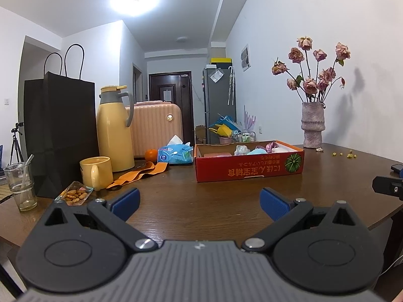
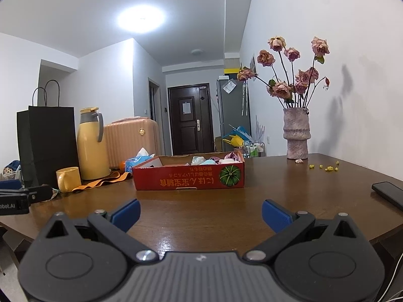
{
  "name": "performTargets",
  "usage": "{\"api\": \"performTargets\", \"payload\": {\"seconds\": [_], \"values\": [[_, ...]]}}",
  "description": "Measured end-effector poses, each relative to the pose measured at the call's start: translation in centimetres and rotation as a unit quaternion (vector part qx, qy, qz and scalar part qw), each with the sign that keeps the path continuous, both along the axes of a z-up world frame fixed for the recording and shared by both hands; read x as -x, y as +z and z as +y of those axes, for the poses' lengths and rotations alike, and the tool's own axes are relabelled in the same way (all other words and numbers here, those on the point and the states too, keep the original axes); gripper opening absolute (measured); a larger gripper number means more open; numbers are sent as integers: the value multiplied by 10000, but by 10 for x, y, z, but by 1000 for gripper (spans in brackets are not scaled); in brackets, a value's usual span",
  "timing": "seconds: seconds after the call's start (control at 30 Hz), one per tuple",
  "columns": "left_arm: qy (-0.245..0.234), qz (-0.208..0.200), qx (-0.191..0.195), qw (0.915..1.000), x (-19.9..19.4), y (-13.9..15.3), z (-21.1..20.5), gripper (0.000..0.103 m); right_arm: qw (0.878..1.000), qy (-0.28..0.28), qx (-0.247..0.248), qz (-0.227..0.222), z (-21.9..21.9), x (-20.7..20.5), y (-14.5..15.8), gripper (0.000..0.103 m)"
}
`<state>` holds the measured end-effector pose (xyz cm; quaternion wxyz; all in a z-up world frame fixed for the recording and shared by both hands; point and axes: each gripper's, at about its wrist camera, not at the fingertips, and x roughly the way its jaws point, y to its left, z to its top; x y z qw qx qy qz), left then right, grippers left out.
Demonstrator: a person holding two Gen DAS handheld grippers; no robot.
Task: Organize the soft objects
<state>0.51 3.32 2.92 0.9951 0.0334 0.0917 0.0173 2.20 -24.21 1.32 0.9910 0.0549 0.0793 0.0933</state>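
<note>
Two hand-held grippers, my left (image 1: 199,201) and right (image 2: 200,212), hover wide open and empty above the wooden counter (image 2: 289,196); soft objects (image 1: 254,149) sit piled in the red cardboard box (image 1: 248,167) ahead of both.

Left gripper (image 1: 199,201) fingers spread wide, apparently level; right gripper (image 2: 200,212) likewise, empty.

White walls (image 2: 327,37) and a white ceiling with a bright round ceiling light (image 2: 141,19) enclose the room. A hallway ends at a dark brown door (image 2: 190,119), with a grey refrigerator (image 2: 233,110) to its right. The brown wooden surface (image 2: 289,196) reaches the right-hand wall.
</note>
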Motion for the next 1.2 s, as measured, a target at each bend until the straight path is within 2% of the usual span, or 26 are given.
{"api": "performTargets", "payload": {"seconds": [1.2], "values": [[-17,81,32,10000,0,-1,-2,103,10000,10,27,15,3,0,-2,103]]}}
